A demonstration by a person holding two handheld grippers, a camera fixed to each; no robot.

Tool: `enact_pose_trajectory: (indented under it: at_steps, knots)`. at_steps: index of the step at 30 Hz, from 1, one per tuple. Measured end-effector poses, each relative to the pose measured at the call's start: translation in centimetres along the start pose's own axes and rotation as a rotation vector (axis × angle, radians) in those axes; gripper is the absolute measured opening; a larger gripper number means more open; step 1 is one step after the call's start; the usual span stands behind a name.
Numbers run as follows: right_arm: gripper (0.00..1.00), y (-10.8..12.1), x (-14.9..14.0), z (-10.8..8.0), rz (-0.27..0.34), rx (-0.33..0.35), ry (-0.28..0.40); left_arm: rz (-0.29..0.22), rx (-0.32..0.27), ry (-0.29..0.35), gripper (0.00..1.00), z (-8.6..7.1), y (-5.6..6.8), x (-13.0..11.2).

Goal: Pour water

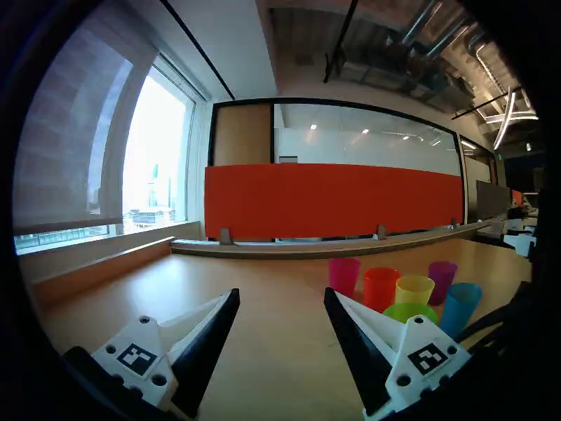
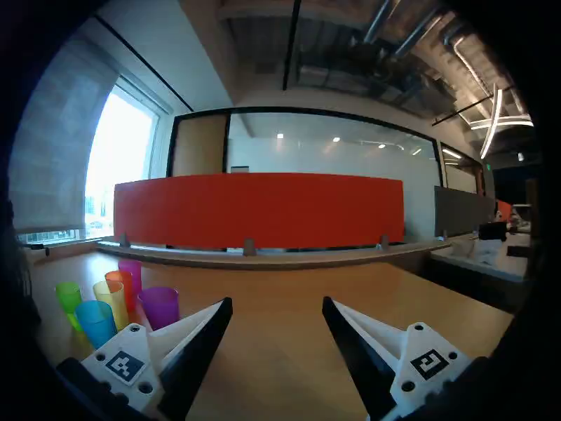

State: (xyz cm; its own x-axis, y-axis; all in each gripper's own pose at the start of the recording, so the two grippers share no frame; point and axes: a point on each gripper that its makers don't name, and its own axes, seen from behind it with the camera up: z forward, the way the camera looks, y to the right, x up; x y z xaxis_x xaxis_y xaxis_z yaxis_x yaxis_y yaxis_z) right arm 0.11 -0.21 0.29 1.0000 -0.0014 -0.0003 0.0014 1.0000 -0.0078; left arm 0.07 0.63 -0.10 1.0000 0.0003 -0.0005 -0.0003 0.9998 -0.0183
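A cluster of coloured plastic cups stands on the wooden table (image 1: 266, 295). In the left gripper view they are at the right: pink cup (image 1: 343, 275), orange cup (image 1: 381, 288), yellow cup (image 1: 414, 289), purple cup (image 1: 442, 279), blue cup (image 1: 460, 307) and green cup (image 1: 409, 312), the green one partly behind my right finger. My left gripper (image 1: 280, 298) is open and holds nothing. In the right gripper view the cups are at the left: green cup (image 2: 69, 298), blue cup (image 2: 96, 323), yellow cup (image 2: 113, 300), orange cup (image 2: 120, 283), purple cup (image 2: 160, 306). My right gripper (image 2: 277, 303) is open, holding nothing.
An orange divider panel (image 1: 329, 200) runs along the table's far edge, with a glass wall behind it. A bright window (image 1: 151, 168) and a wooden ledge are on the left. Other desks (image 2: 484, 256) stand to the right.
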Motion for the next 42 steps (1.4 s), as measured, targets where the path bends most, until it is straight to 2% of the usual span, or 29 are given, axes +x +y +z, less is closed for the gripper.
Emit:
enact_pose_trajectory:
  at_steps: [42]
  knots:
    - [0.99,0.34,-0.05,-0.37,0.001,0.005,0.000,0.000,0.000,0.000,0.89,0.01,0.00,0.05]
